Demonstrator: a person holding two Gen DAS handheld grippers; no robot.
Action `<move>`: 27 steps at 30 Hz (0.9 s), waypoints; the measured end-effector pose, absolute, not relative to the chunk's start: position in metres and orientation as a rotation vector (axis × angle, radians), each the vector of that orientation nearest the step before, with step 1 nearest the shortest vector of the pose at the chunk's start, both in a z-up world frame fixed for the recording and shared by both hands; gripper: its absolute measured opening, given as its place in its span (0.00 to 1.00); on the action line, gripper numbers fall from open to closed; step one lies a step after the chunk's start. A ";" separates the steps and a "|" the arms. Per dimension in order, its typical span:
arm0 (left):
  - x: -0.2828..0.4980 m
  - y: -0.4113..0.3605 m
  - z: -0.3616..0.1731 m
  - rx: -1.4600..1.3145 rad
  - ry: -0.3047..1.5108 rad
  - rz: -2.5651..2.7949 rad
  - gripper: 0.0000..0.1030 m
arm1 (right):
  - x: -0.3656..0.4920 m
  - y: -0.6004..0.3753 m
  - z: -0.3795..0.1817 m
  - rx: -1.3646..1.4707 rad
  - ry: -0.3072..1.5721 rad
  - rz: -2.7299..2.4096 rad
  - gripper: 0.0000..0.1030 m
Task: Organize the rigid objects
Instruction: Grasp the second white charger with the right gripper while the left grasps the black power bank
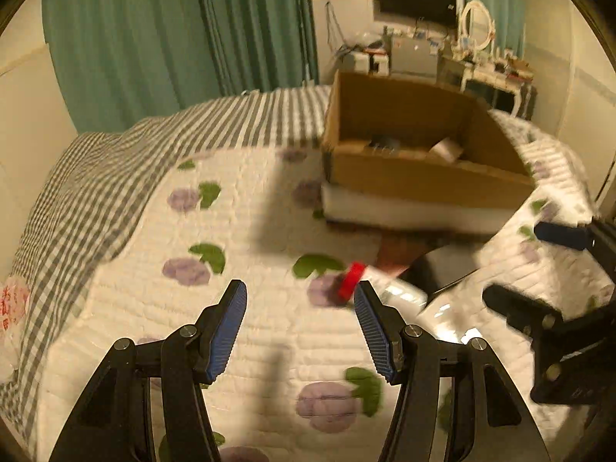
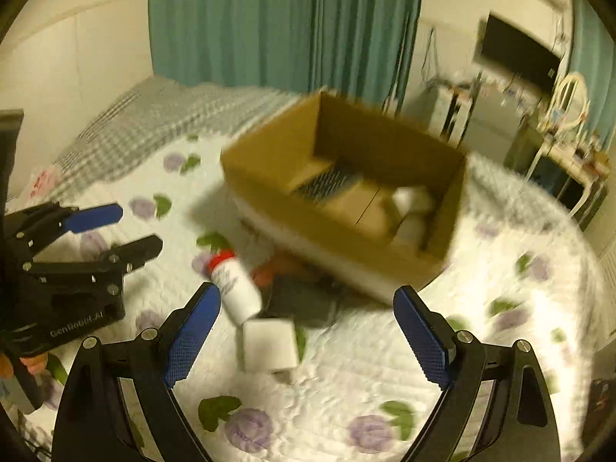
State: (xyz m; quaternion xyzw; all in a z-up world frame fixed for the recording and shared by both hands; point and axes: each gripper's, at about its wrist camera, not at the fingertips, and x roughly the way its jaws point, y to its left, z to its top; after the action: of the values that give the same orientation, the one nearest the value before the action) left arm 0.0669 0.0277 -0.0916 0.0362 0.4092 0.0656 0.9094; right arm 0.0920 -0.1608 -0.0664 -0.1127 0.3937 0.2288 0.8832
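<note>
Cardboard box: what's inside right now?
Inside the cardboard box: white cylinders, a dark ridged item, a brown flat piece. The near wall hides the rest.

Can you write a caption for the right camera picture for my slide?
Open right tool above a white bottle with a red cap and a white block, near the cardboard box.

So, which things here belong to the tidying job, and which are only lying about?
Part of the job:
- cardboard box
- white bottle with a red cap
- white block
- dark flat item, too blurred to identify

Just lying about:
- floral quilt
- teal curtain
- dressing table
</note>
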 end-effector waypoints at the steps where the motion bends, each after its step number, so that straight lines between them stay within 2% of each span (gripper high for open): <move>1: 0.068 0.030 -0.098 0.072 0.858 0.138 0.59 | 0.094 -0.160 -0.076 -0.232 0.840 0.484 0.89; 5: 0.073 0.036 -0.118 0.069 0.915 0.133 0.59 | 0.102 -0.154 -0.126 -0.253 0.949 0.504 0.89; 10: 0.075 0.031 -0.122 0.085 0.923 0.118 0.59 | 0.111 -0.148 -0.150 -0.266 1.007 0.511 0.89; 12: 0.075 0.028 -0.123 0.093 0.923 0.118 0.59 | 0.116 -0.146 -0.156 -0.257 1.026 0.517 0.84; 15: 0.074 0.026 -0.123 0.095 0.918 0.121 0.59 | 0.120 -0.140 -0.166 -0.250 1.061 0.540 0.71; 17: 0.075 0.024 -0.123 0.099 0.916 0.120 0.59 | 0.117 -0.137 -0.168 -0.278 1.060 0.556 0.48; 27: 0.087 -0.029 -0.118 0.158 0.902 -0.024 0.59 | 0.112 -0.206 -0.120 -0.169 0.960 0.394 0.48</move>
State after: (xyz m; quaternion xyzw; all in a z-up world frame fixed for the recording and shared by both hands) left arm 0.0874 -0.0295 -0.1176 0.0764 0.4356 -0.0117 0.8968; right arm 0.1115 -0.2057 -0.1200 -0.0804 0.4582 0.1882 0.8650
